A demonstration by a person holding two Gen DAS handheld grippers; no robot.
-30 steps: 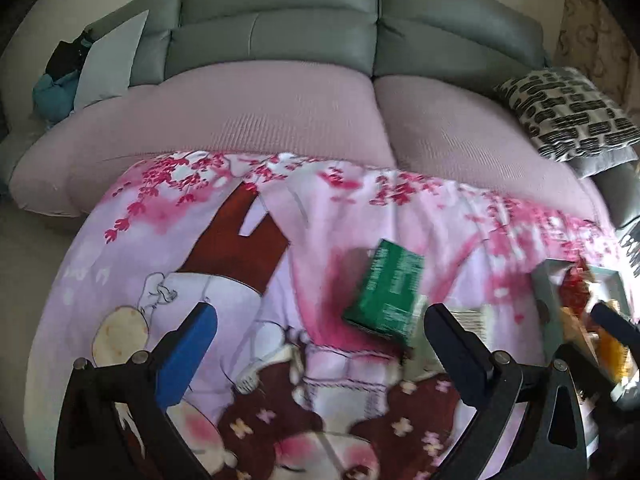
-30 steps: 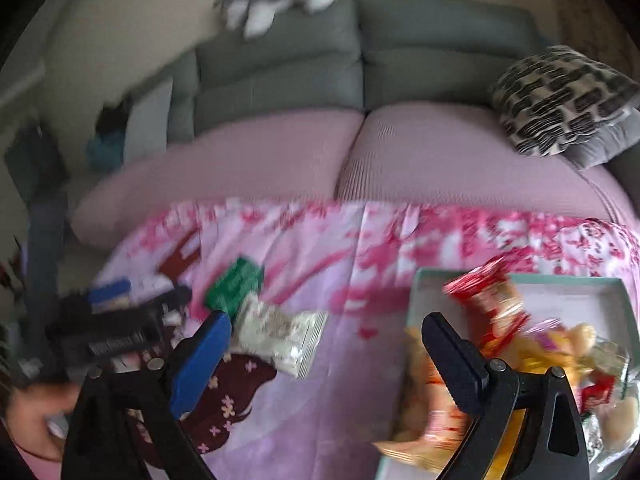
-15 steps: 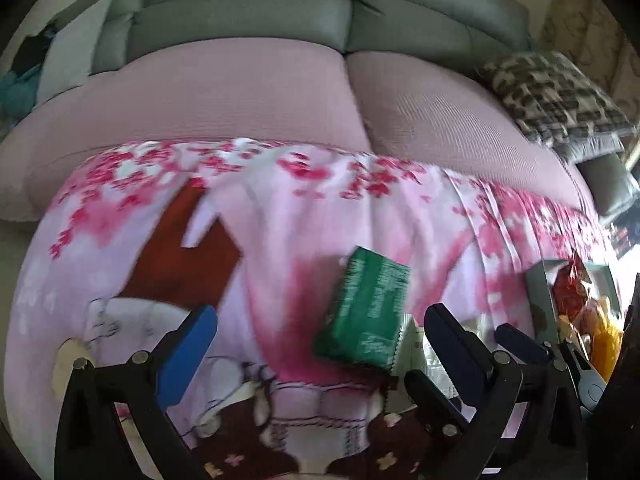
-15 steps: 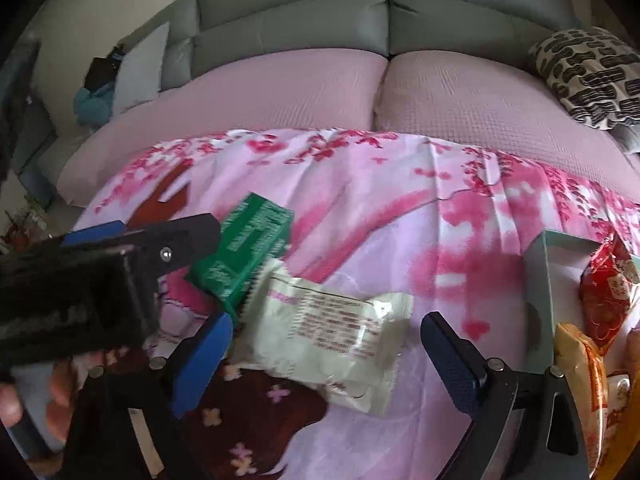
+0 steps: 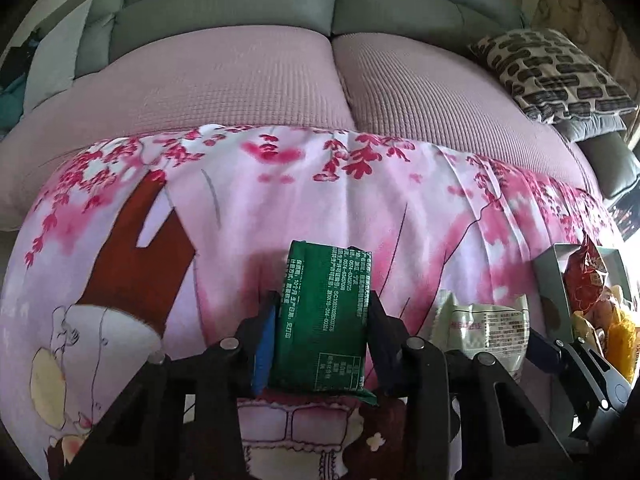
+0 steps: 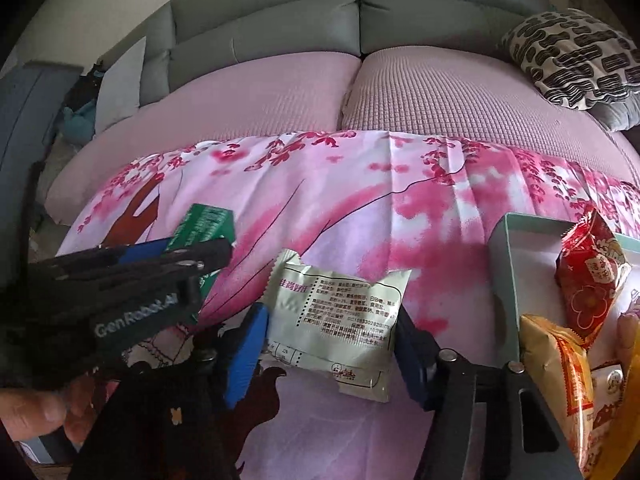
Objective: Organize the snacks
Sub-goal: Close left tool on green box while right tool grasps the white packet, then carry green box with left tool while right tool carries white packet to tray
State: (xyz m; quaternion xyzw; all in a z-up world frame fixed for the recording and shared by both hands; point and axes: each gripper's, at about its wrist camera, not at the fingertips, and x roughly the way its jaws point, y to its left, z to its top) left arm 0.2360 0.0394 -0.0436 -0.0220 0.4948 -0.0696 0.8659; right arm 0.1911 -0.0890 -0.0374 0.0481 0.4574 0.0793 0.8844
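My left gripper is shut on a green snack packet that rests on the pink flowered cloth. The same packet and the left gripper show at the left of the right wrist view. My right gripper has closed on both sides of a pale white-green snack packet lying on the cloth. That packet also shows in the left wrist view. A grey-green box at the right holds several snacks, among them a red packet.
The cloth lies over a pink-covered sofa seat with grey back cushions. A black-and-white patterned pillow sits at the far right. An orange packet lies in the box near my right gripper.
Both grippers moved forward and down and closed: the left on the green packet, the right on the pale packet. Both were open half a second ago.
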